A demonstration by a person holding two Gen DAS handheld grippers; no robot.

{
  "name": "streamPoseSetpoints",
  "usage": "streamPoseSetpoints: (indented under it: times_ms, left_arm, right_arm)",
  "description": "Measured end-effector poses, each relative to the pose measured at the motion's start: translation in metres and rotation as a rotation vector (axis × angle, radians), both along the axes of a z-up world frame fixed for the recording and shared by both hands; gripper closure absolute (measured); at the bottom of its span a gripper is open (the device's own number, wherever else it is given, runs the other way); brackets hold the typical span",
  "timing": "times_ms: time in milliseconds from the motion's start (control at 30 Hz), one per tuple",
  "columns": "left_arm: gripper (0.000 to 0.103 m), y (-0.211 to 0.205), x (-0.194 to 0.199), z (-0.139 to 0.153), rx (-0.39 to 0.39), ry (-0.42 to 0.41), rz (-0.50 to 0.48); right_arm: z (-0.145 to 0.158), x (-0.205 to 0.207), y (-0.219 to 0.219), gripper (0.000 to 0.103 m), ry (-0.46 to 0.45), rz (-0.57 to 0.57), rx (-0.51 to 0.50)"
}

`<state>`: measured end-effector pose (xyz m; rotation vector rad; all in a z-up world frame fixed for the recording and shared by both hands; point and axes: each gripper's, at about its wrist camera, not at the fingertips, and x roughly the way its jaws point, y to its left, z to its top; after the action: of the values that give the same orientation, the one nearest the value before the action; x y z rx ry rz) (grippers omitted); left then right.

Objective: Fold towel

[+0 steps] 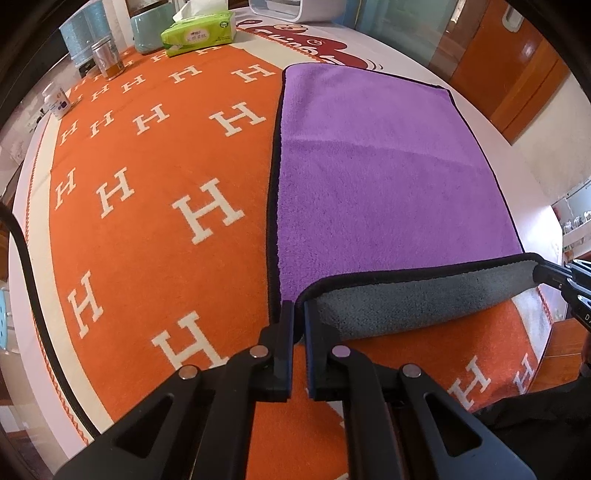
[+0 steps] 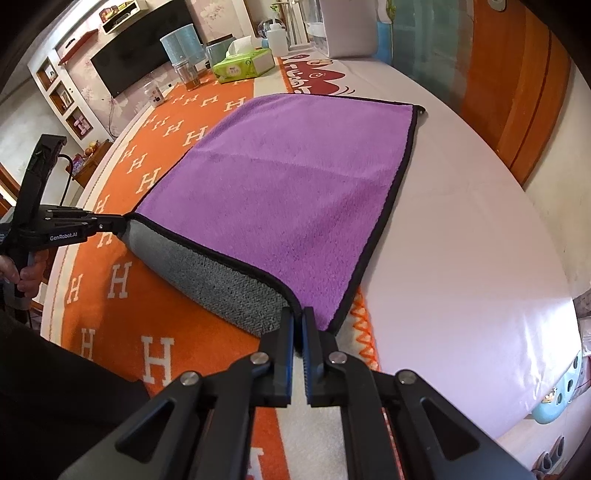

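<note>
A purple towel (image 1: 384,166) with a grey underside and black trim lies on the table, partly on an orange H-patterned cloth (image 1: 147,206). Its near edge is lifted and curled over, showing the grey side (image 1: 424,295). My left gripper (image 1: 299,306) is shut on the towel's near left corner. My right gripper (image 2: 298,314) is shut on the near right corner, and it shows at the right edge of the left wrist view (image 1: 554,275). The towel (image 2: 288,177) and its grey roll (image 2: 221,284) show in the right wrist view, with the left gripper (image 2: 118,225) at its far end.
At the table's far side stand a green tissue pack (image 1: 199,33), a glass jar (image 1: 107,61), a blue-grey container (image 1: 83,33), a teal canister (image 1: 147,29) and a small white bottle (image 1: 55,101). Bare white tabletop (image 2: 461,258) lies right of the towel.
</note>
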<state>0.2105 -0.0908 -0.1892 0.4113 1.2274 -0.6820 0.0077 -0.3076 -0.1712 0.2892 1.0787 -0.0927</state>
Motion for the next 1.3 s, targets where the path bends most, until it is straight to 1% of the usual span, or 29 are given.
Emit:
streamPoseSetpoints:
  times_ms: [167, 267, 367, 500, 633, 733, 900, 1000, 1100, 1167, 1300]
  left_arm:
    - [0.1, -0.005, 0.003, 0.011, 0.003, -0.015, -0.017]
    - [0.1, -0.006, 0.01, 0.018, -0.007, -0.002, -0.004]
    - [0.1, -0.01, 0.015, 0.03, -0.02, -0.02, -0.006]
    - [0.1, -0.017, 0.024, 0.046, -0.042, -0.065, -0.007]
    - [0.1, -0.029, 0.038, 0.069, -0.077, -0.139, -0.01]
    - [0.1, -0.039, 0.05, 0.081, -0.1, -0.173, -0.014]
    - [0.1, -0.06, 0.072, 0.101, -0.145, -0.239, -0.021]
    - [0.1, -0.071, 0.083, 0.111, -0.175, -0.274, -0.019]
    - [0.1, -0.082, 0.097, 0.118, -0.213, -0.319, -0.009]
    - [0.1, -0.089, 0.105, 0.12, -0.235, -0.333, 0.003]
    - [0.1, -0.104, 0.118, 0.115, -0.257, -0.38, 0.027]
  right_arm:
    - [0.009, 0.001, -0.004, 0.1, -0.011, 0.001, 0.018]
    - [0.019, 0.003, -0.008, 0.1, -0.042, 0.011, 0.016]
    - [0.028, 0.007, -0.013, 0.1, -0.065, 0.011, 0.005]
    - [0.043, 0.017, -0.022, 0.1, -0.127, 0.016, -0.035]
    - [0.057, 0.03, -0.033, 0.1, -0.186, -0.004, -0.065]
    - [0.068, 0.04, -0.04, 0.1, -0.23, -0.01, -0.099]
    - [0.086, 0.055, -0.056, 0.1, -0.308, -0.056, -0.143]
    - [0.094, 0.066, -0.065, 0.1, -0.338, -0.076, -0.171]
    - [0.101, 0.077, -0.074, 0.1, -0.367, -0.092, -0.199]
    - [0.105, 0.085, -0.08, 0.1, -0.387, -0.106, -0.218]
    - [0.107, 0.101, -0.087, 0.099, -0.412, -0.132, -0.266]
